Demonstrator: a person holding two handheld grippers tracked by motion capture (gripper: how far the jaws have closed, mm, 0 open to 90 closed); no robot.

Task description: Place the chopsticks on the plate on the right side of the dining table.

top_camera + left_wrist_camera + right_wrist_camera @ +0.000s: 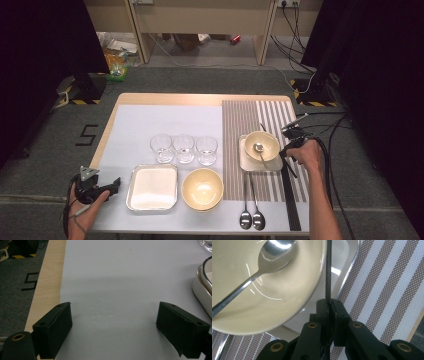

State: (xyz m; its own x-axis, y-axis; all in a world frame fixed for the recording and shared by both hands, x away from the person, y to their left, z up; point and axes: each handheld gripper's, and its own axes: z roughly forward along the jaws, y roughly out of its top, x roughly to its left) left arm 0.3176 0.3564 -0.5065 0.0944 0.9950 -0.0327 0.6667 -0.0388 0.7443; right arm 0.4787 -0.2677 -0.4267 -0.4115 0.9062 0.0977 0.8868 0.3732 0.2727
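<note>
The right gripper (329, 305) has its jaws pinched tight on a thin dark rod (328, 270), a chopstick by the look of it, standing just beside the glossy cream bowl (262, 145). That bowl sits on a shiny square metal tray (246, 159) over the striped woven mat (240, 120), one steel spoon (259, 148) resting inside. Two more spoons (251, 218) lie near the front edge. Three clear glasses (184, 148) stand in a row; the rod's far end is cut off. The left gripper (115, 327) gapes wide over bare pale-blue tabletop, holding nothing.

Black "5" (88, 135) on the grey floor (45, 165)
</note>
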